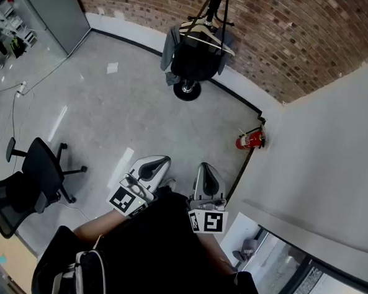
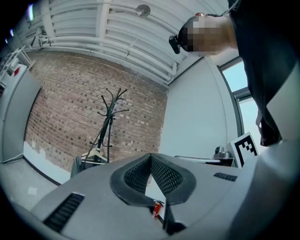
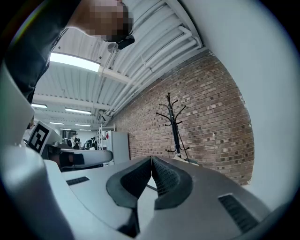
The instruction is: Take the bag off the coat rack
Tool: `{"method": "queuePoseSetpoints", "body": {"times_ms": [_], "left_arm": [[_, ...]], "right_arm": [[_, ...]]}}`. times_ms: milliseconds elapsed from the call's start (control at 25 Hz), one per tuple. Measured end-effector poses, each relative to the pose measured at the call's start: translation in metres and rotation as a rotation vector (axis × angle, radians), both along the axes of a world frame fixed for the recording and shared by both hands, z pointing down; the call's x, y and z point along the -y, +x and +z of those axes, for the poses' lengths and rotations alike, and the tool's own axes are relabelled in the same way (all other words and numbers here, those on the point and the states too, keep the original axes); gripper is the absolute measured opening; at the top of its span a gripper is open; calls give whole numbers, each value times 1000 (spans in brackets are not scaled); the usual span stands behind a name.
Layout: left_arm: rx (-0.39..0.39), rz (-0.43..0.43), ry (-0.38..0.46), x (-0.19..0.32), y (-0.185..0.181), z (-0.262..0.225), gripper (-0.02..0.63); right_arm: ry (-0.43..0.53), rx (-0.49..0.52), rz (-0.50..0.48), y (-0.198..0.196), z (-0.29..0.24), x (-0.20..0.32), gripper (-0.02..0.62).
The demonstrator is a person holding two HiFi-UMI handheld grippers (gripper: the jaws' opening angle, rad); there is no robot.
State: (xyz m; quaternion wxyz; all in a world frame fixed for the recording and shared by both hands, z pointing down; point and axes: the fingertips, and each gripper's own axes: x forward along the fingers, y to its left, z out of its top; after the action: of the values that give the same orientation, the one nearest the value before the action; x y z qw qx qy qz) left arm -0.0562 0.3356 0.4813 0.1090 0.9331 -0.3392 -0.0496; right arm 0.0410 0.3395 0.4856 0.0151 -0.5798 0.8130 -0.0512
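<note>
— How did we have our fingers?

— On the left gripper (image 2: 151,158) and the right gripper (image 3: 151,160) alike, we held the pads pressed tip to tip, pinching nothing.

— Could we read any print?

— Only the black-and-white square patterns on the marker cubes (image 1: 123,200); we made out no words there.

— And where was the bag?

— The dark bag (image 1: 195,62) hung on the coat rack (image 1: 212,11), under a wooden hanger (image 1: 206,34), far ahead by the brick wall (image 1: 284,31) and well apart from both grippers.

— What room did we have?

— Open grey floor (image 1: 111,114) lay between us and the rack. A white wall (image 1: 332,158) edged our right, with a red fire extinguisher (image 1: 249,140) at its foot. A black office chair (image 1: 41,165) stood near on our left.
</note>
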Motion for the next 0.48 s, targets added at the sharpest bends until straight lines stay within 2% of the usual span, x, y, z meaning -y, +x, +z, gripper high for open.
{"method": "queuePoseSetpoints", "body": {"times_ms": [160, 280, 480], "left_arm": [[-71, 7, 36, 6, 16, -15, 18], [-30, 18, 4, 7, 27, -7, 18], [-37, 27, 16, 7, 45, -10, 18]], "right_arm": [[7, 17, -17, 10, -2, 2, 20], [-31, 46, -24, 22, 2, 6, 20], [-64, 51, -10, 39, 11, 5, 20]]}}
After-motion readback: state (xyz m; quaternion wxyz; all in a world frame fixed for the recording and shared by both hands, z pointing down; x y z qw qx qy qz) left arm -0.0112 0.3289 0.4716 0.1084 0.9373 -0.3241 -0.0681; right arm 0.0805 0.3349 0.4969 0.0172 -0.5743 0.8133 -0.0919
